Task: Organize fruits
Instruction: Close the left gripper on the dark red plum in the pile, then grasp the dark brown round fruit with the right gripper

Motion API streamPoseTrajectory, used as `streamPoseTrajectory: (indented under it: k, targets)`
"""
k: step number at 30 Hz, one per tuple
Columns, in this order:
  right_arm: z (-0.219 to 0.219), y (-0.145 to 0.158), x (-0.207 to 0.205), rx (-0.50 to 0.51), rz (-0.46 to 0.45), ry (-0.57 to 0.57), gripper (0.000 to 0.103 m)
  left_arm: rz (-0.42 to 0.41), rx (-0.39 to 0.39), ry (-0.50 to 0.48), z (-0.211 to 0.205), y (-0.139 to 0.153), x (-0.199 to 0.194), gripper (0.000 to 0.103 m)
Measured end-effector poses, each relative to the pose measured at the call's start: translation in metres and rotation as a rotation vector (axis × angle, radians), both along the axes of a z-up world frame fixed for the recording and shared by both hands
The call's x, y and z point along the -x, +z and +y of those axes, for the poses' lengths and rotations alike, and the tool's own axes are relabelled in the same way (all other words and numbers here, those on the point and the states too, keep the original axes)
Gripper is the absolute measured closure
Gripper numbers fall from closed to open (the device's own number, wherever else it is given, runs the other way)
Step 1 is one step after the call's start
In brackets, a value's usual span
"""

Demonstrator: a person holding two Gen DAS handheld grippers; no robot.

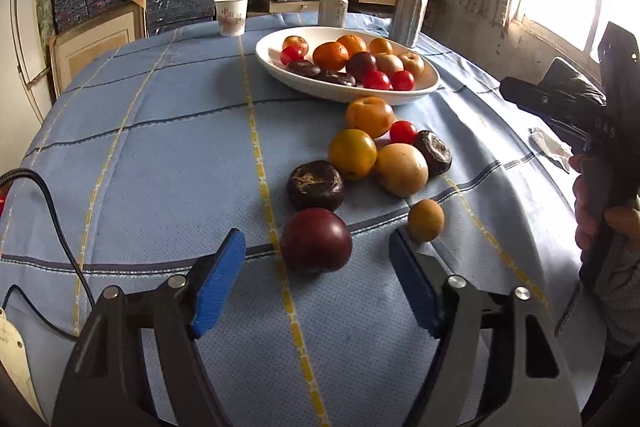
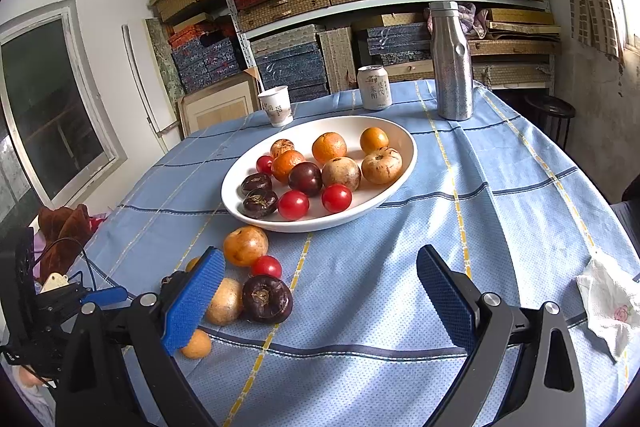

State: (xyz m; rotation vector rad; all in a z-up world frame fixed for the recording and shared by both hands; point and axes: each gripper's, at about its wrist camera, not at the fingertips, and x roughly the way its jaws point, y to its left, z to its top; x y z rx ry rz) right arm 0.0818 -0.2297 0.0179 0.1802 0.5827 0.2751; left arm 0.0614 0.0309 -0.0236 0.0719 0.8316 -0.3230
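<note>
A: Left gripper (image 1: 318,269) jaws apart, framing the plum (image 1: 317,241), pads not touching it. Nothing held.

B: Progress?

A: Maybe half. Bowl (image 1: 424,87) already holds about a dozen fruits; eight loose on the cloth (image 1: 160,155) in front of it: plum, chestnuts, oranges, tomato, pear, small brown one.

B: Right gripper (image 2: 320,303)?

A: Wide apart, empty, over bare cloth, right of the pile.

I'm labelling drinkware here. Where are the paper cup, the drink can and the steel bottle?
paper cup (image 2: 277,106), right wrist view, middle of its side.
drink can (image 2: 375,87), right wrist view, printed front.
steel bottle (image 2: 452,67), right wrist view, mid-body.
</note>
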Motion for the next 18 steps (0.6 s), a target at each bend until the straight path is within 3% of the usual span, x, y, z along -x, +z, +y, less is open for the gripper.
streamPoseTrajectory:
  k: [4,6,18]
  targets:
    - [0.002,-0.001,0.000,0.006,-0.001,0.002,0.006,0.014,-0.003,-0.020,-0.006,-0.003,-0.002,0.031]
    - [0.002,0.000,0.001,0.007,-0.003,0.004,0.006,0.020,-0.001,-0.038,-0.010,-0.003,-0.001,0.042]
    - [0.013,-0.004,0.001,0.041,0.009,0.047,0.006,0.056,0.022,0.006,-0.003,-0.008,-0.011,0.042]
